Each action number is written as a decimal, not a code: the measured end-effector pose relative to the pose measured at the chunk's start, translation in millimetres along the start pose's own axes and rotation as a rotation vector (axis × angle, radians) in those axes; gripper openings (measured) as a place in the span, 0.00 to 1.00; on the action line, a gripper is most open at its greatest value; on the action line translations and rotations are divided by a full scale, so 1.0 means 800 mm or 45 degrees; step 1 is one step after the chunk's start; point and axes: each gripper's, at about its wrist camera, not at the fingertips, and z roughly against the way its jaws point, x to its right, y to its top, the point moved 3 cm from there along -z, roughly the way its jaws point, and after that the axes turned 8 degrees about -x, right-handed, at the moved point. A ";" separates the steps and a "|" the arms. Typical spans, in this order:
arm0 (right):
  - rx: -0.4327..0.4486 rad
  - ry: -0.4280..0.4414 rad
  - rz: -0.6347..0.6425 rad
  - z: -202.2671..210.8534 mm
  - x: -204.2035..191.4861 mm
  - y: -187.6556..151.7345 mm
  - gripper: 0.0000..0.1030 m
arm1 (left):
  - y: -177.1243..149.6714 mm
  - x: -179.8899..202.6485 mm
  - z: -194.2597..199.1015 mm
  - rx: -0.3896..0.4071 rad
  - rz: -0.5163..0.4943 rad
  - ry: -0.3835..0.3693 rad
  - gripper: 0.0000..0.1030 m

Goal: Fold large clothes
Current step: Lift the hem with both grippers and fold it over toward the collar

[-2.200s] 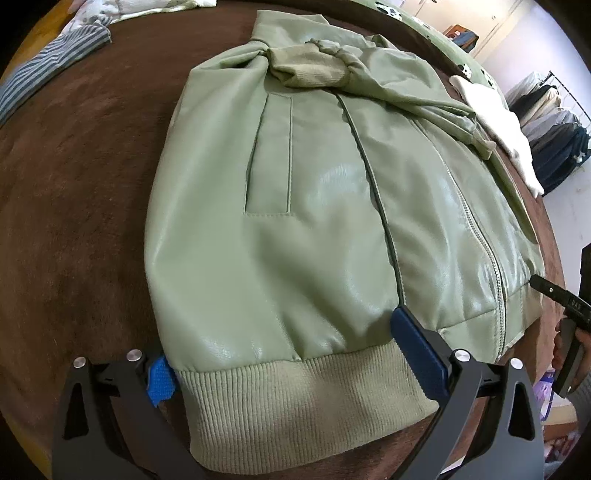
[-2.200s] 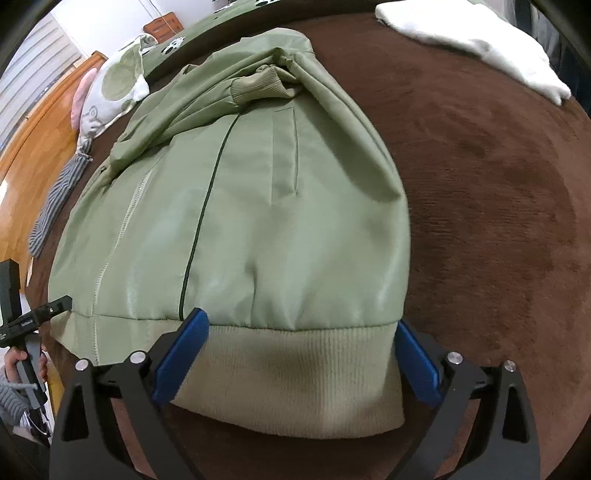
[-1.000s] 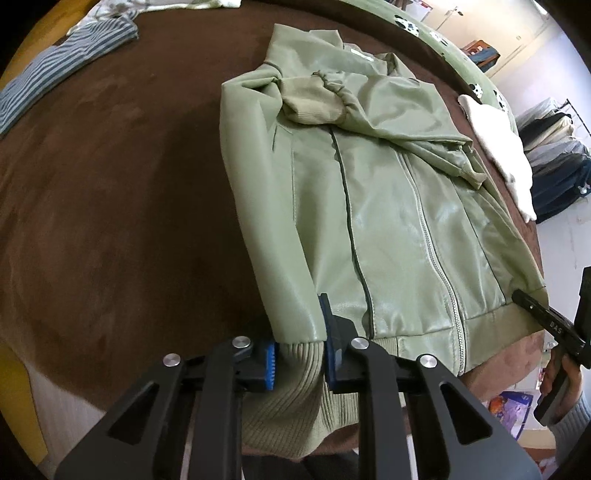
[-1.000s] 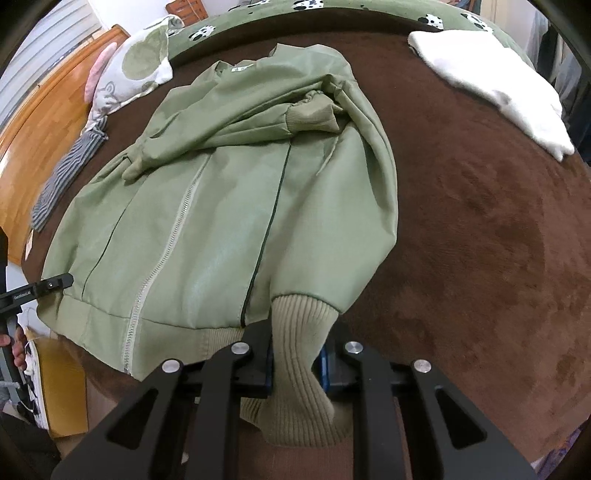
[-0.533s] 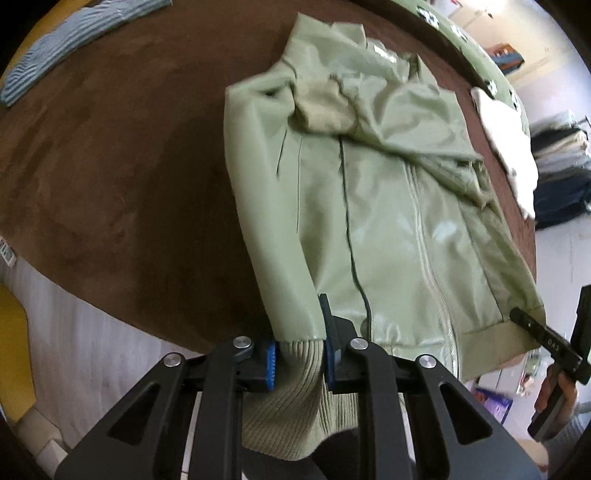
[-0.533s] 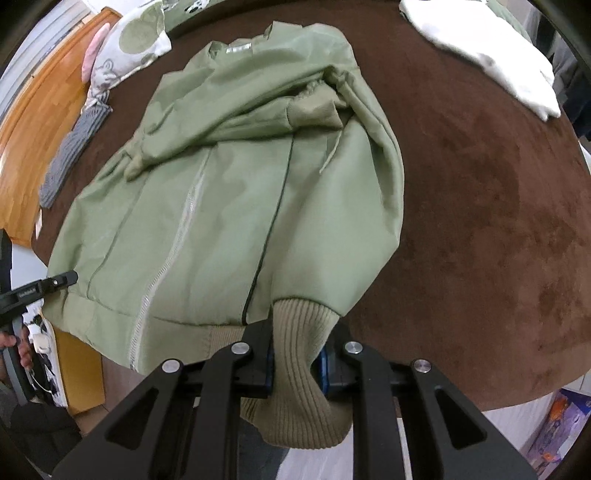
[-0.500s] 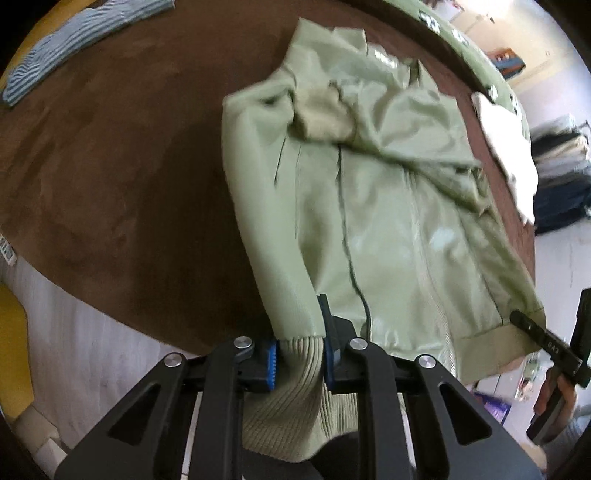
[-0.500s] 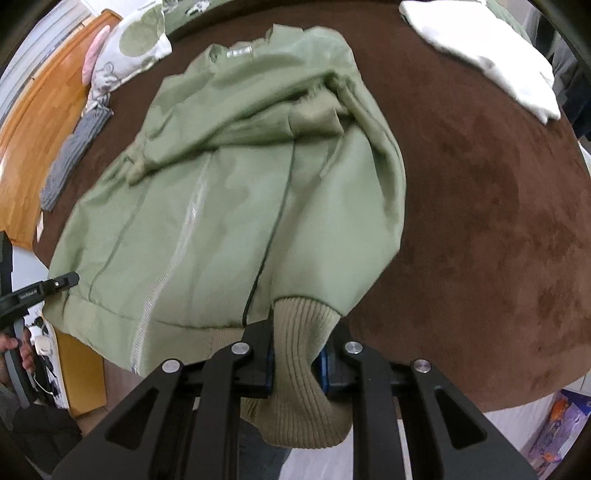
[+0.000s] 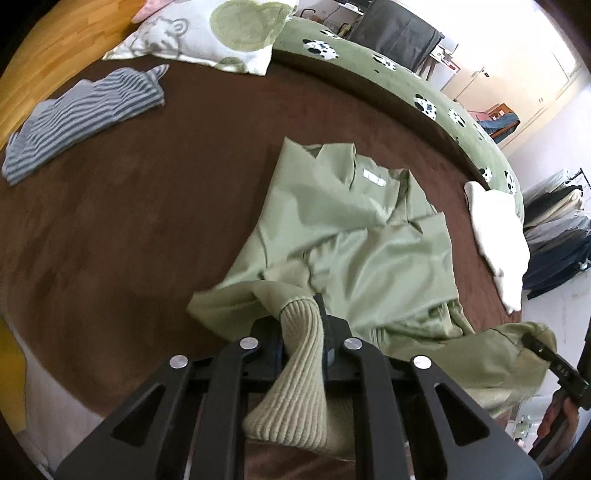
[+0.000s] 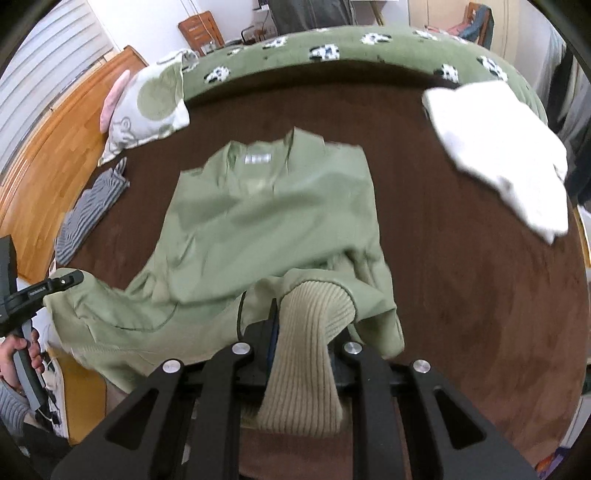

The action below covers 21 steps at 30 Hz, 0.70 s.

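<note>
A light green jacket [image 9: 369, 236] lies on the brown bed cover [image 9: 147, 206], collar and label at the far end. My left gripper [image 9: 301, 314] is shut on the ribbed hem [image 9: 295, 369] at one corner, and its jaws are still closing tighter on the knit. In the right wrist view my right gripper [image 10: 310, 321] is shut on the ribbed hem [image 10: 306, 369] at the other corner. Both corners are raised off the bed, and the jacket's lower part hangs bunched between them over its upper part. The other gripper shows at each view's edge, the right gripper [image 9: 554, 363] and the left gripper [image 10: 48, 288].
A grey striped garment [image 9: 85, 110] and a white pillow with green spots [image 9: 207, 33] lie at the far left. A white garment [image 9: 495, 236] lies at the right. A green spotted blanket [image 9: 388, 70] borders the far side. Hanging clothes [image 9: 561, 236] stand beyond the bed.
Both grippers have risen and moved toward the collar with the hem in them. The jacket's lower half has left the bed and now bunches over the upper half.
</note>
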 end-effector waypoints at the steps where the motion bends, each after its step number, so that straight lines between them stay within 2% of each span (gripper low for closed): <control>1: 0.008 -0.010 0.003 -0.003 0.000 0.006 0.16 | 0.011 0.002 -0.003 0.004 -0.001 -0.011 0.15; 6: 0.049 -0.044 -0.029 -0.013 0.003 0.054 0.16 | 0.061 0.007 -0.018 0.014 -0.036 -0.042 0.15; 14: 0.095 -0.090 -0.111 -0.043 0.008 0.146 0.16 | 0.168 0.026 -0.048 0.021 -0.104 -0.091 0.15; 21: 0.081 -0.130 -0.160 -0.111 0.024 0.231 0.16 | 0.254 0.030 -0.118 -0.020 -0.127 -0.063 0.15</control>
